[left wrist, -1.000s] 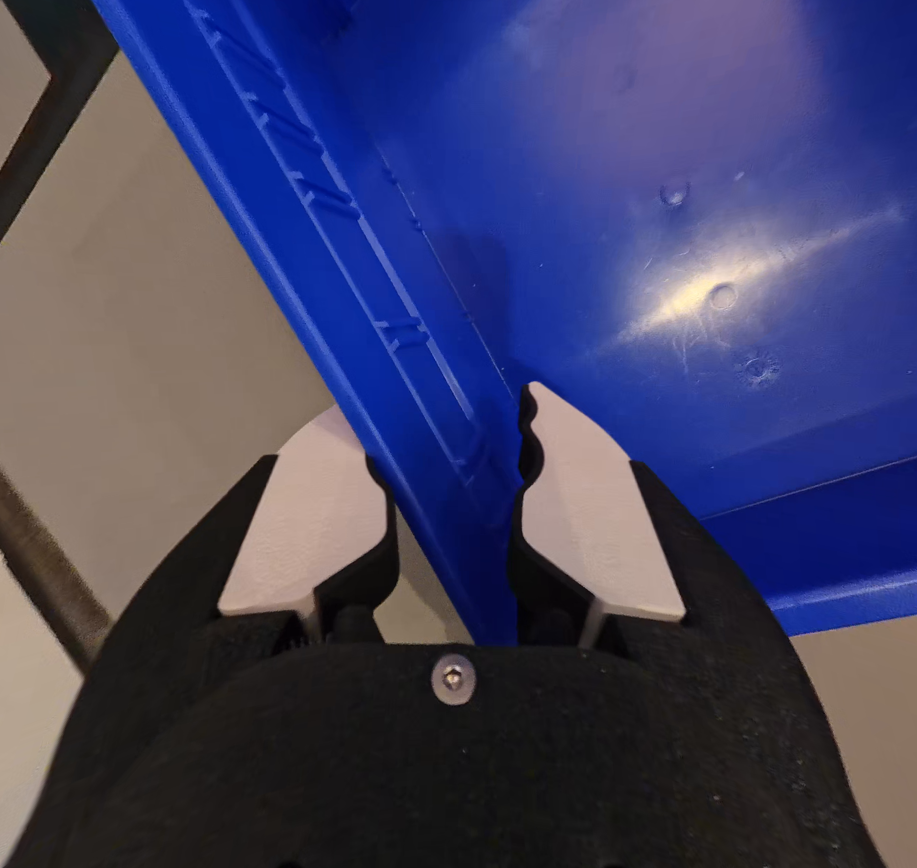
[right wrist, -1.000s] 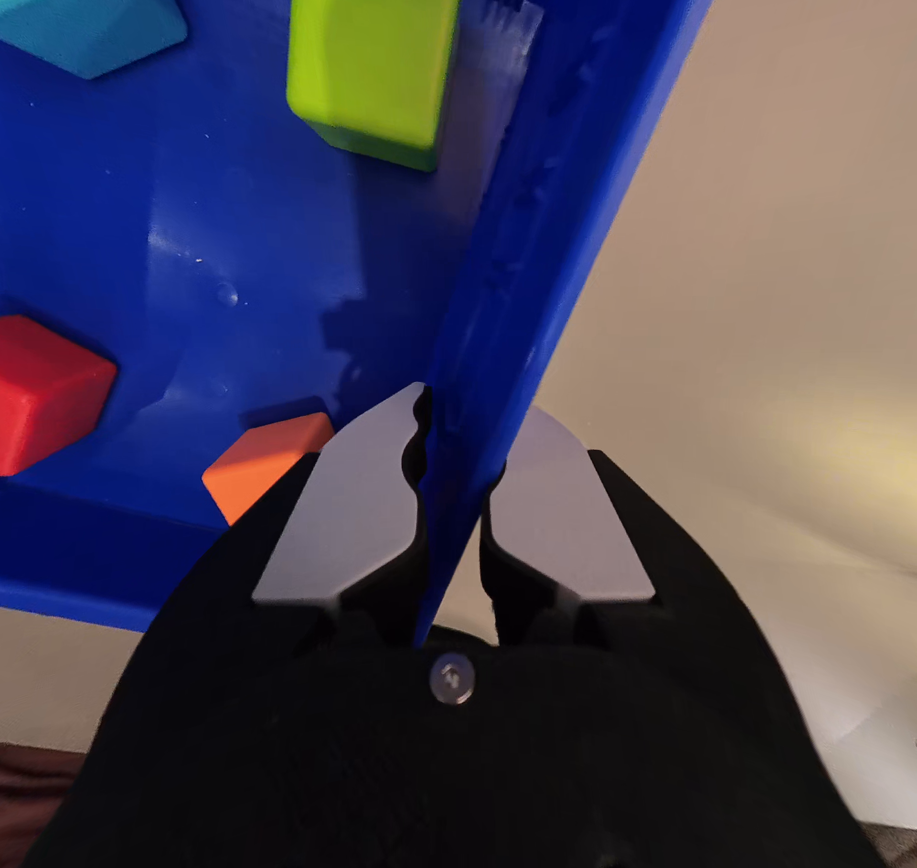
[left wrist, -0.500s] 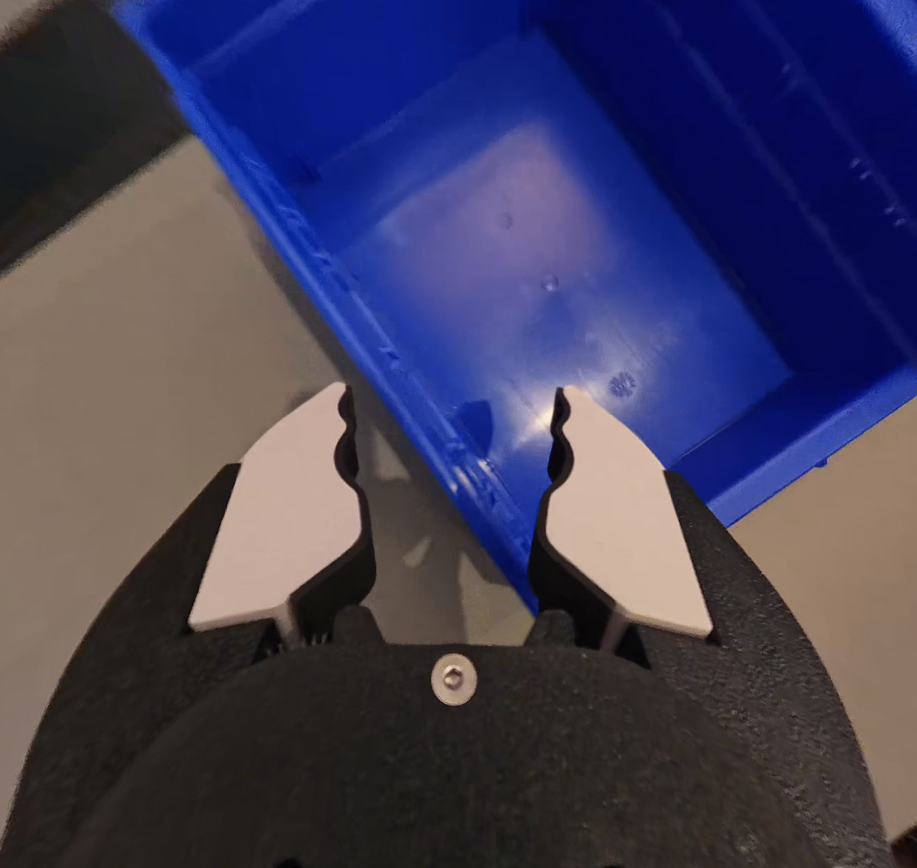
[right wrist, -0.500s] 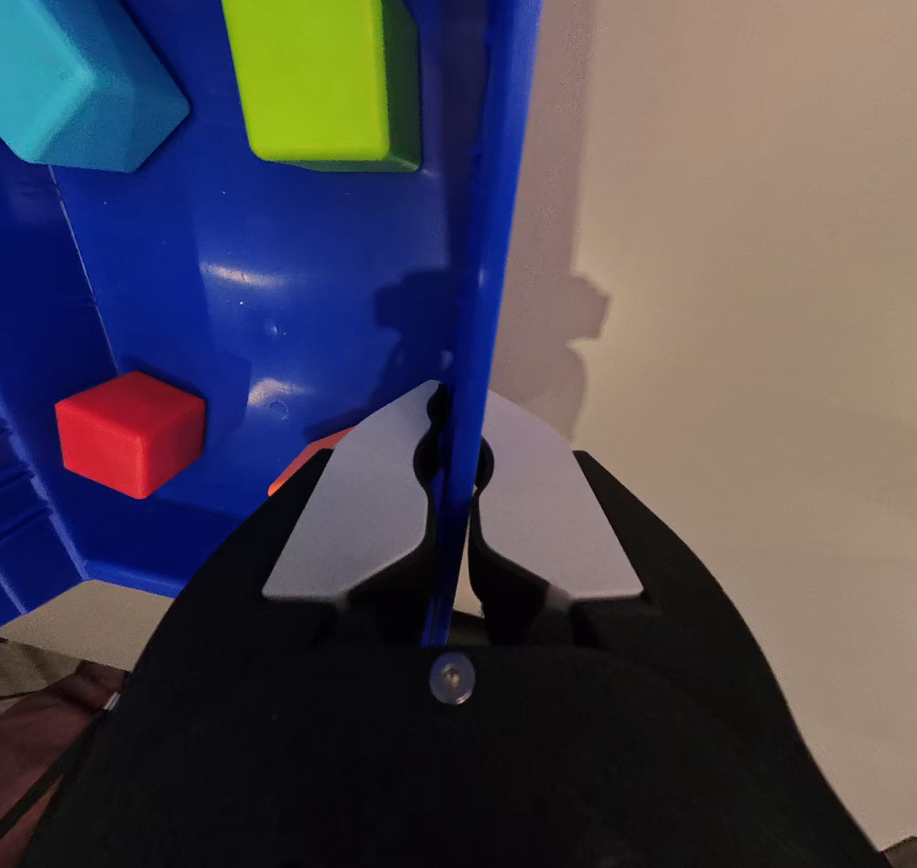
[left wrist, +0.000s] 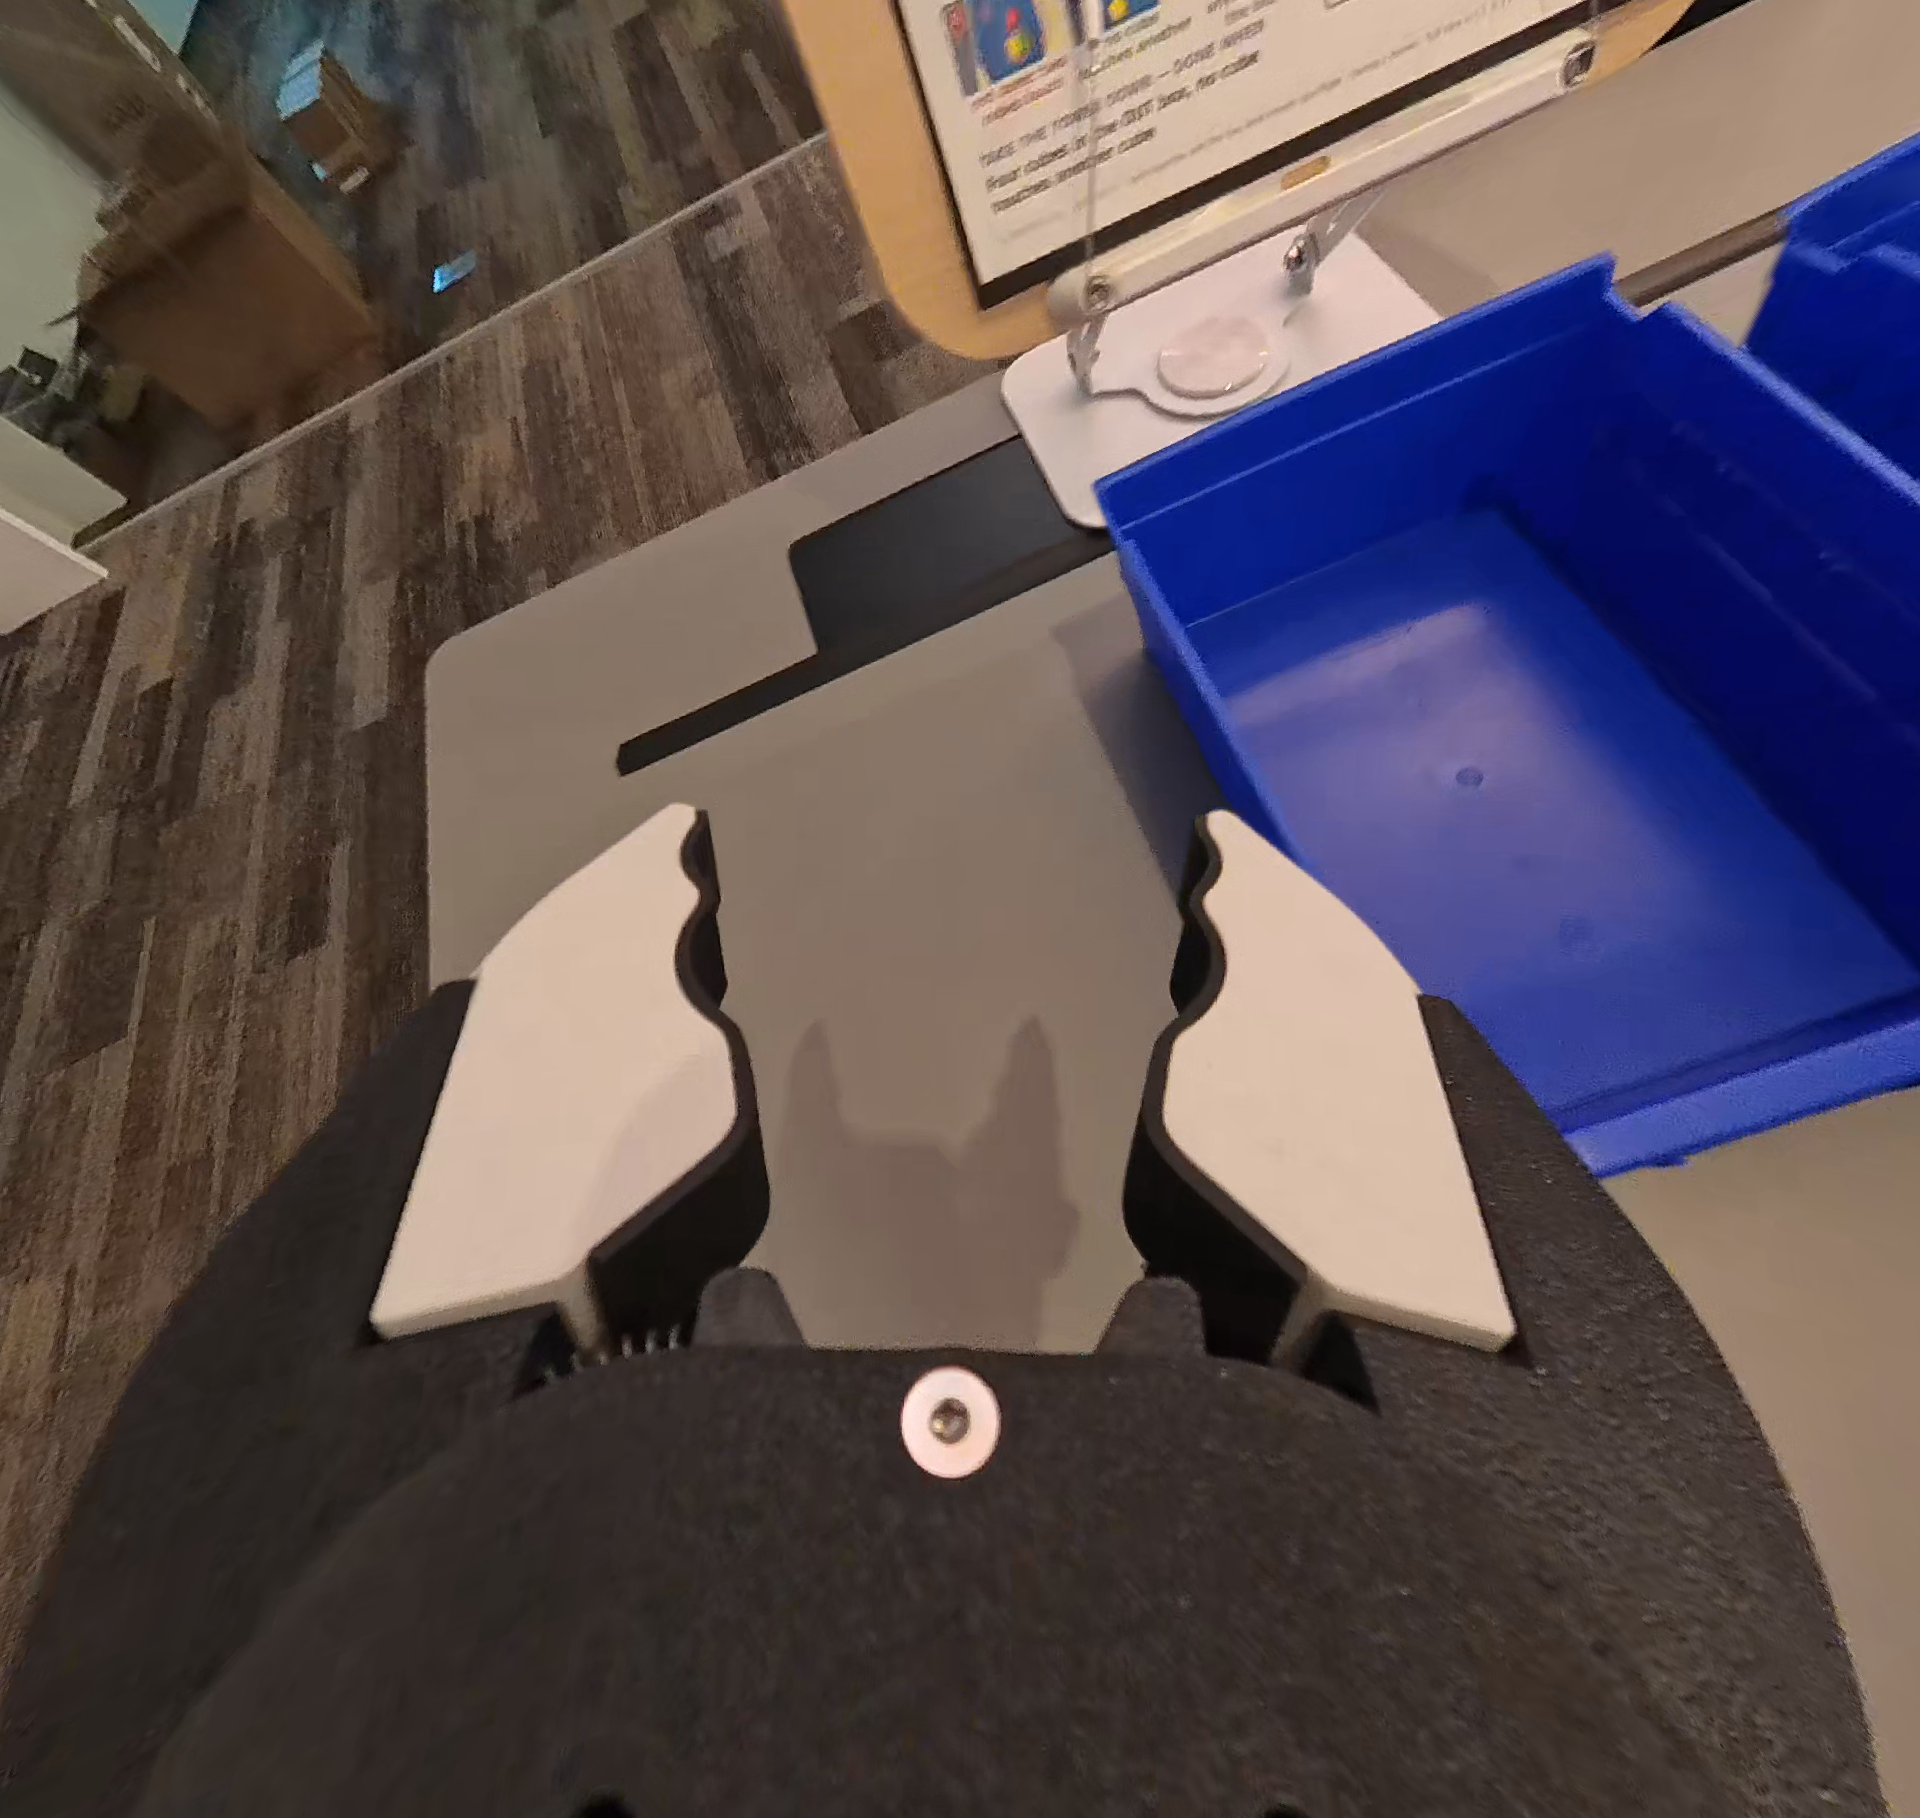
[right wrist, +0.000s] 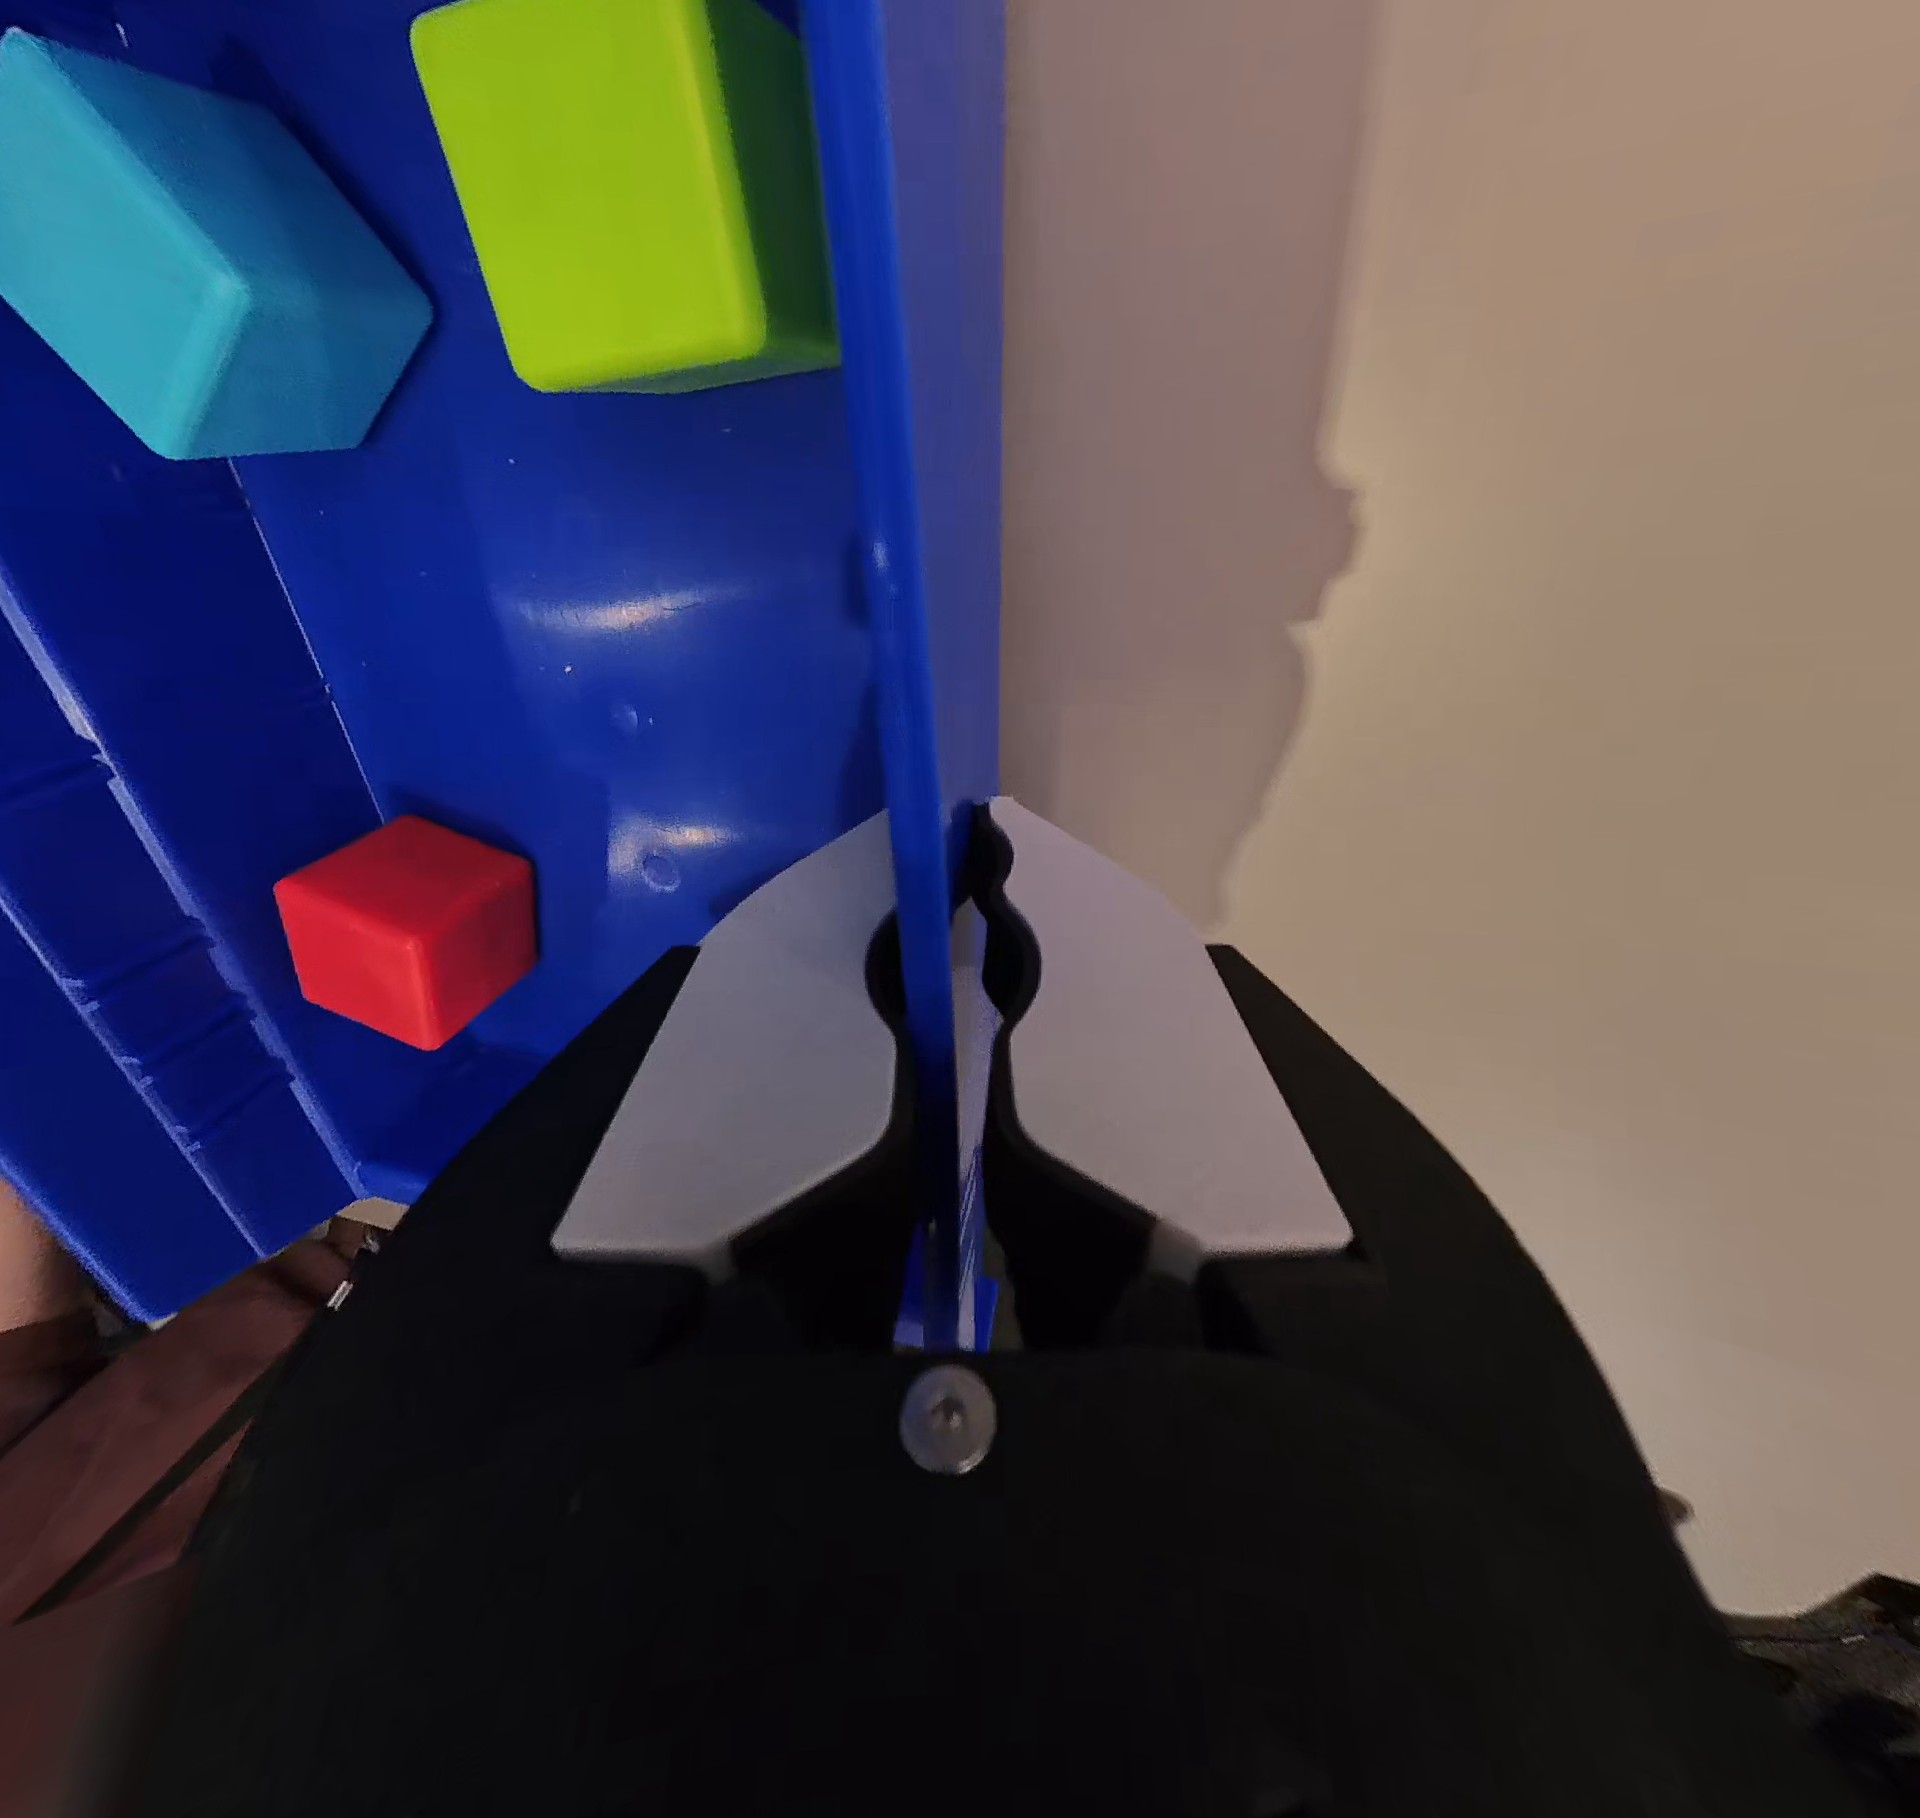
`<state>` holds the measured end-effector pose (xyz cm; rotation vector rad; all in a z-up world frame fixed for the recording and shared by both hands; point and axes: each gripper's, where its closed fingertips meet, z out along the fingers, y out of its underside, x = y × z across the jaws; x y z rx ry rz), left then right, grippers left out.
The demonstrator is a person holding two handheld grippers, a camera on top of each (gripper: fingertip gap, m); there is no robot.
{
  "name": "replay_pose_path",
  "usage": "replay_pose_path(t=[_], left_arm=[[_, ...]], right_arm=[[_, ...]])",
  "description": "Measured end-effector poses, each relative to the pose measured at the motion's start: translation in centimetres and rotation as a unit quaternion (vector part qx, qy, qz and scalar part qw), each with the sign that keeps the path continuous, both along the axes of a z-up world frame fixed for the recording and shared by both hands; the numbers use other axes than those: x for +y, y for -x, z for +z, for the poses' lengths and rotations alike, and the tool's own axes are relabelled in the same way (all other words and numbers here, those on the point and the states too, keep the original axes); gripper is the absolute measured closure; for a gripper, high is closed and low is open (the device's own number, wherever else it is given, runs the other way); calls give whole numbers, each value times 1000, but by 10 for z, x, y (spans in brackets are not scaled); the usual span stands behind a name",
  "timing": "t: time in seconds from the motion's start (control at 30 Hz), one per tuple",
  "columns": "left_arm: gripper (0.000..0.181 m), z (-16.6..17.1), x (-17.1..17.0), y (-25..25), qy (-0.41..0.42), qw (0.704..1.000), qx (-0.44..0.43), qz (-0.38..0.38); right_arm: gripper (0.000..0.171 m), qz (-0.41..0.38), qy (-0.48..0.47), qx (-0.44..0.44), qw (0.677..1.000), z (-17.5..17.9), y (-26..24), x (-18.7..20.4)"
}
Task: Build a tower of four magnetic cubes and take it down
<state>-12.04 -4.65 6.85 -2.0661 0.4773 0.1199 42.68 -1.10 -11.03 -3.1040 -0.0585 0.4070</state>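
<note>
The right tongs [right wrist: 951, 947] are pinched on the thin side wall of a blue bin [right wrist: 904, 542], one finger inside and one outside, with the wall running straight up between them. Just inside that wall lie the task's cubes: a red cube [right wrist: 405, 927] nearest, a lime-green block [right wrist: 613, 168] farther on against the wall, and a teal block [right wrist: 187, 251] to its left; a fourth is not visible in this frame and may sit hidden behind the tongs. They look like hard, smooth plastic with softly rounded edges, probably light and stiff, so a squeeze across two opposite flat faces should hold best; glossy sides could slip under a corner grip, and magnets may tug neighbours along. The left tongs [left wrist: 951, 864] are spread wide and empty, hovering over the pale grey bench [left wrist: 914, 895], where their shadow falls. Just to their right stands an empty blue bin [left wrist: 1455, 812], with another blue bin's corner [left wrist: 1860, 293] behind it. Beyond that a dark panel [left wrist: 935, 553] lies on the bench, then a stand-mounted instruction board [left wrist: 1195, 85], and past the bench edge a wood-patterned floor [left wrist: 260, 729], blurred in the distance.
</note>
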Motion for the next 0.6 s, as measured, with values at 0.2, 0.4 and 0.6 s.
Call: replay_pose_path(t=[0.2, 0.4, 0.6], left_arm=[[97, 19, -13, 43, -13, 999, -9, 37], [102, 19, -29, 84, 6, 997, -21, 73], [103, 37, -42, 130, -38, 987, -83, 131]], right_arm=[[163, 1, -16, -36, 999, 72, -7, -3], [163, 55, -47, -56, 996, 157, 59, 19], [163, 171, -49, -17, 984, 184, 199, 38]])
